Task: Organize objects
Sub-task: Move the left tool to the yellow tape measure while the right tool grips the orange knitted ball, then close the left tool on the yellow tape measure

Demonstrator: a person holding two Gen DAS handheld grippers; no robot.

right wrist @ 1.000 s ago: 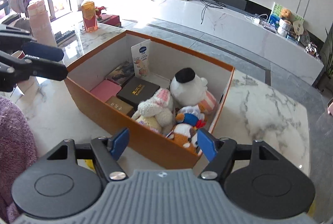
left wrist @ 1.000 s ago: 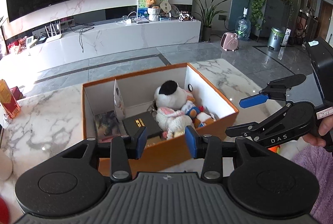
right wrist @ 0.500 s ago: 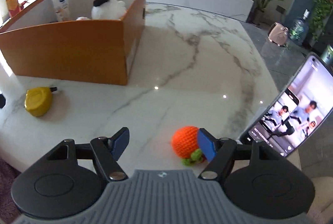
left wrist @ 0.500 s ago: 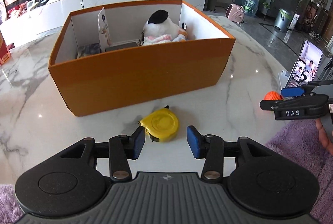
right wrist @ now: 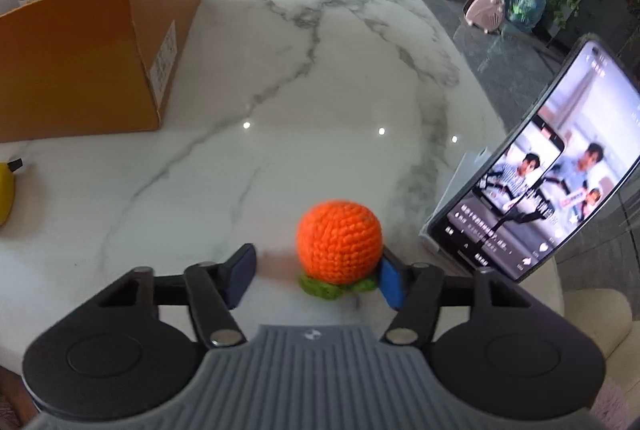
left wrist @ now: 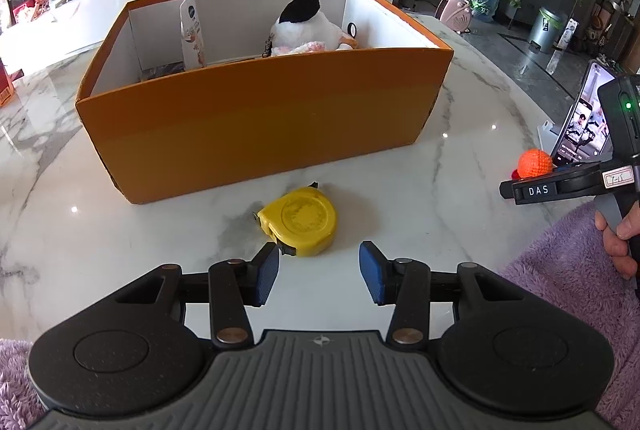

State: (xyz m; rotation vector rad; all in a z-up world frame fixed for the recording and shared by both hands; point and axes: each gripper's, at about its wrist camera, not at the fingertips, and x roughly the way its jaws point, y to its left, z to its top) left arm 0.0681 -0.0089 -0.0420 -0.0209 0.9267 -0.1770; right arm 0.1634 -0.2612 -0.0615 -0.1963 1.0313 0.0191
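Note:
A yellow tape measure [left wrist: 299, 221] lies on the marble table just ahead of my open left gripper [left wrist: 319, 272], in front of the orange box [left wrist: 256, 134]. The box holds a white plush toy [left wrist: 306, 28] and a leaflet [left wrist: 192, 30]. An orange crocheted ball [right wrist: 339, 240] with green leaves sits between the fingers of my open right gripper [right wrist: 316, 276], close to the right pad; it also shows in the left wrist view [left wrist: 535, 163]. The box [right wrist: 80, 58] and the tape measure's edge [right wrist: 6, 194] show at the left of the right wrist view.
A phone [right wrist: 540, 186] playing video leans on a stand right of the ball, also in the left wrist view [left wrist: 588, 118]. The marble table [right wrist: 320, 78] ends near the phone. A purple fuzzy sleeve [left wrist: 568, 270] is at right.
Both grippers left the box and dropped toward the table. The left one came nearer the tape measure. The right one closed in on the orange ball, which now sits between its fingers.

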